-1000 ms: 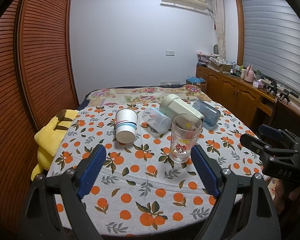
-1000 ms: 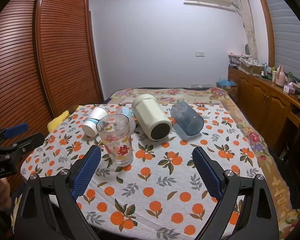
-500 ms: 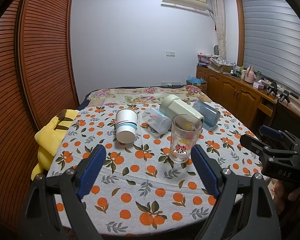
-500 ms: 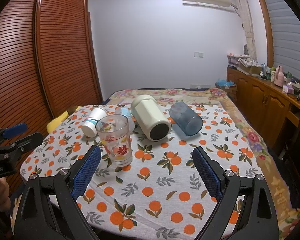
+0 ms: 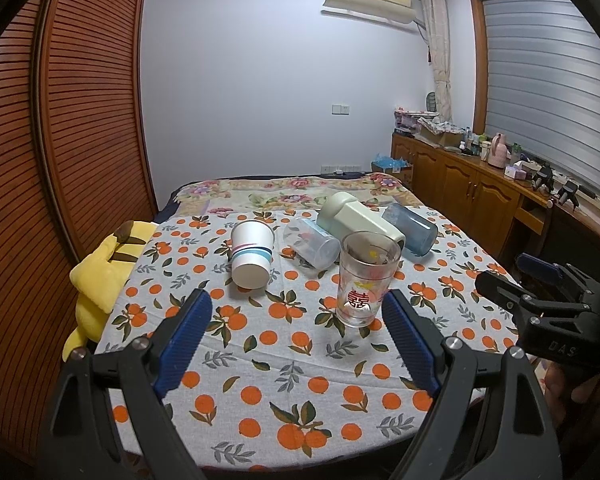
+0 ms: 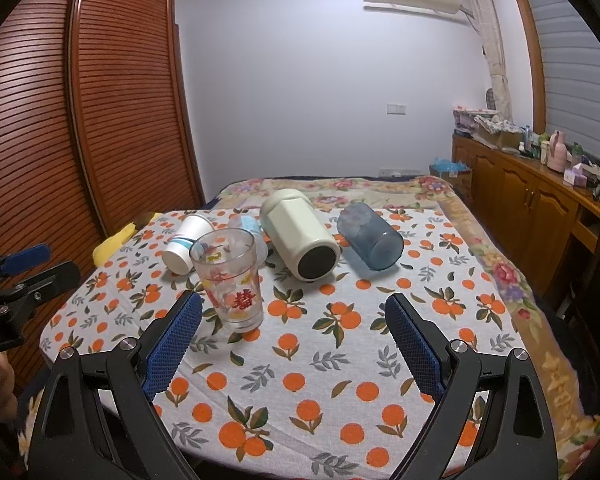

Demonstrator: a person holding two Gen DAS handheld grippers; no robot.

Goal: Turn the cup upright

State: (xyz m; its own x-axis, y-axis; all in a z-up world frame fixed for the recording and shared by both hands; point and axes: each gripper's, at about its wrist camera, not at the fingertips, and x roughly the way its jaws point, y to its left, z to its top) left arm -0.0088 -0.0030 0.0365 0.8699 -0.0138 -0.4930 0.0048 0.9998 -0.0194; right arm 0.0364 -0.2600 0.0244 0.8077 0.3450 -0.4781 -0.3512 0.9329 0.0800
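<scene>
A clear printed glass (image 5: 366, 278) (image 6: 230, 278) stands upright on the orange-patterned tablecloth (image 5: 284, 360). Behind it, lying on their sides, are a white paper cup with blue stripes (image 5: 252, 254) (image 6: 186, 242), a clear plastic cup (image 5: 312, 242) (image 6: 250, 228), a cream tumbler (image 5: 358, 218) (image 6: 300, 234) and a blue translucent cup (image 5: 412, 230) (image 6: 370, 236). My left gripper (image 5: 296, 336) is open and empty, short of the glass. My right gripper (image 6: 292, 340) is open and empty, to the right of the glass.
A yellow plush toy (image 5: 104, 268) lies at the table's left edge. A wooden louvred wardrobe (image 5: 60, 140) stands on the left. A wooden sideboard (image 5: 480, 196) with clutter runs along the right. A floral bedspread (image 6: 340, 188) lies beyond the table.
Both grippers have drawn back slightly from the table; the cups look a little smaller. Nothing on the table has moved.
</scene>
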